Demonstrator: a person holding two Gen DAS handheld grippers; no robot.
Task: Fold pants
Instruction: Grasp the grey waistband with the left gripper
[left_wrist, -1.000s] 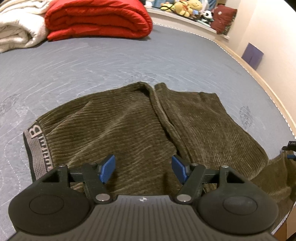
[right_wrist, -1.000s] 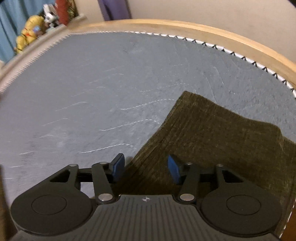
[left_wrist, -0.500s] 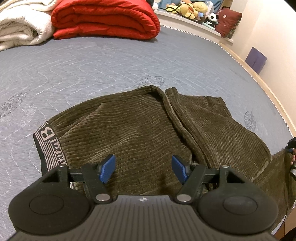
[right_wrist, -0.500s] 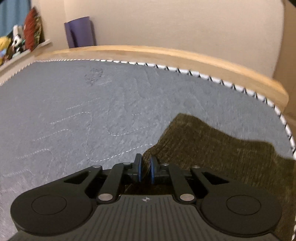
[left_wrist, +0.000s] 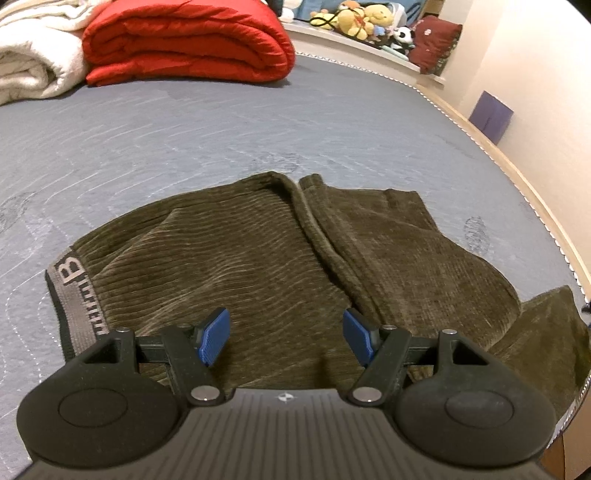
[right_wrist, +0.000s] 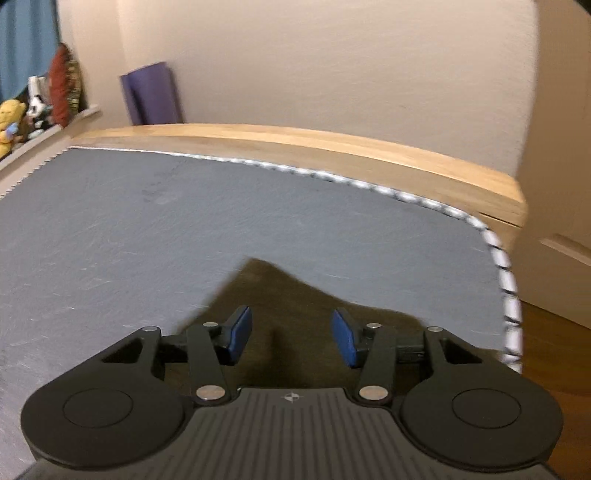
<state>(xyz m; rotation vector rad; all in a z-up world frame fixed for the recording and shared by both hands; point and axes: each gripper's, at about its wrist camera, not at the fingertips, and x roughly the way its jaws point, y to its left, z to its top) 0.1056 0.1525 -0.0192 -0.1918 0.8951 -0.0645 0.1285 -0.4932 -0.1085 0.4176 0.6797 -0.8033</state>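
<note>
The olive-green corduroy pants (left_wrist: 280, 266) are spread on a grey quilted bed (left_wrist: 184, 140), a folded red duvet (left_wrist: 184, 40) at eleven o'clock. The left gripper (left_wrist: 286, 334) is held open above them; the right gripper (right_wrist: 291, 338), pinched shut half a second ago, is opening with nothing gripped.

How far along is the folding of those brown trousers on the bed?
Early on. The pants already lie doubled, one leg over the other, waistband flat. The left gripper hovers open; the right gripper, jaws opening, holds nothing above the leg end. Folding the legs up toward the waistband remains.
</note>
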